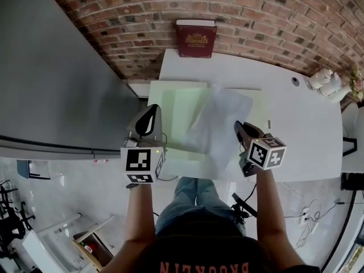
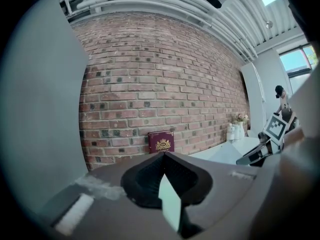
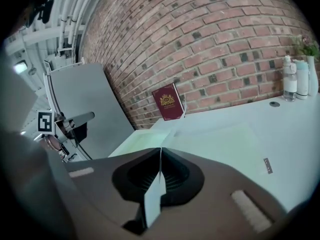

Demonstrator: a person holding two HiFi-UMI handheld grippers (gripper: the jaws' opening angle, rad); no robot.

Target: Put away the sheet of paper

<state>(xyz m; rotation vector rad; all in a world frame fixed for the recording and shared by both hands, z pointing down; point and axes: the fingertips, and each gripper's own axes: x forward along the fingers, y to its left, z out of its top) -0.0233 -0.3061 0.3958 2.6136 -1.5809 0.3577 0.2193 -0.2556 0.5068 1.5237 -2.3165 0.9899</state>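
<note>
A pale green folder (image 1: pixel 173 110) lies open on the white table (image 1: pixel 307 124). A white sheet of paper (image 1: pixel 219 124) lies slanted across its middle. My left gripper (image 1: pixel 149 118) is at the folder's left edge, shut on a pale green flap (image 2: pixel 170 204) that stands edge-on between its jaws (image 2: pixel 165 156). My right gripper (image 1: pixel 240 128) is at the sheet's right side, shut on the white paper's edge (image 3: pixel 154 196), which runs up through the closed jaws (image 3: pixel 161 151). The rest of the folder (image 3: pixel 220 139) spreads out beyond them.
A dark red book (image 1: pixel 195 38) leans against the brick wall at the table's far edge. White bottles (image 1: pixel 327 84) stand at the back right corner. A large grey panel (image 1: pixel 51 67) borders the table on the left. Cables lie on the floor (image 1: pixel 296 209).
</note>
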